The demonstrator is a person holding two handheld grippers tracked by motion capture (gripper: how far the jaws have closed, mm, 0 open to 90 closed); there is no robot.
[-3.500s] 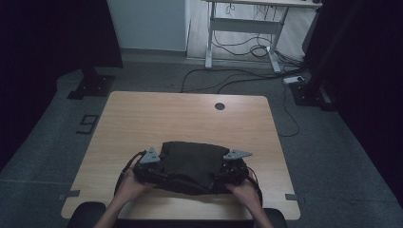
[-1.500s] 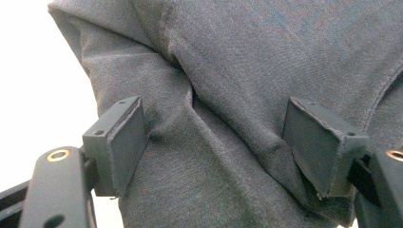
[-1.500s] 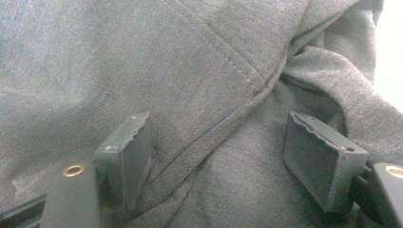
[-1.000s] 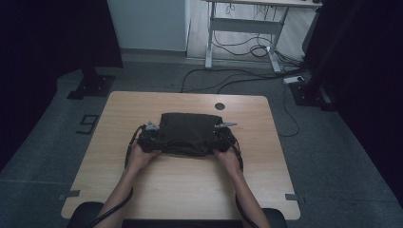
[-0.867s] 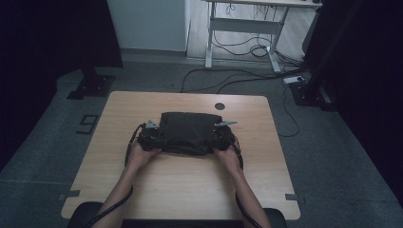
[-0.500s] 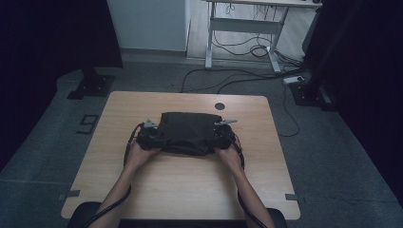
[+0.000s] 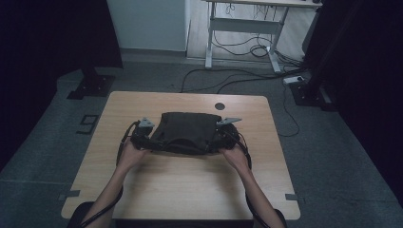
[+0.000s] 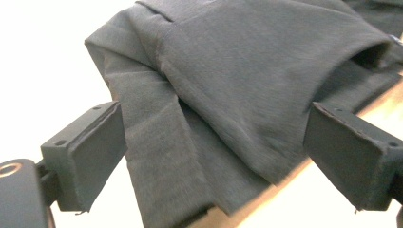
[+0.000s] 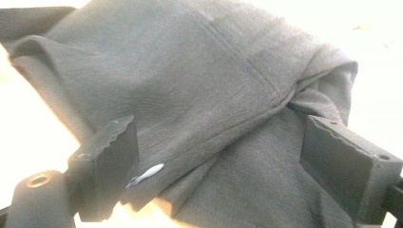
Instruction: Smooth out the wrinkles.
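dark garment [image 7: 186, 131], small white tag [image 9: 147, 173], unreadable

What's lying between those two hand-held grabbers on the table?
A folded dark grey garment, seen in the high view, spans from the left gripper to the right gripper.

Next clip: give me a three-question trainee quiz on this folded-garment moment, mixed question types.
1. True or false: the dark folded garment lies on the wooden table.
2. The left hand-held gripper has jaws that are: A) pressed on cloth B) apart, pads off the cloth.
3. Fill in: the right hand-held gripper sits at the garment's ____ end in the high view.

Key: 1 true; 2 B; 3 right.
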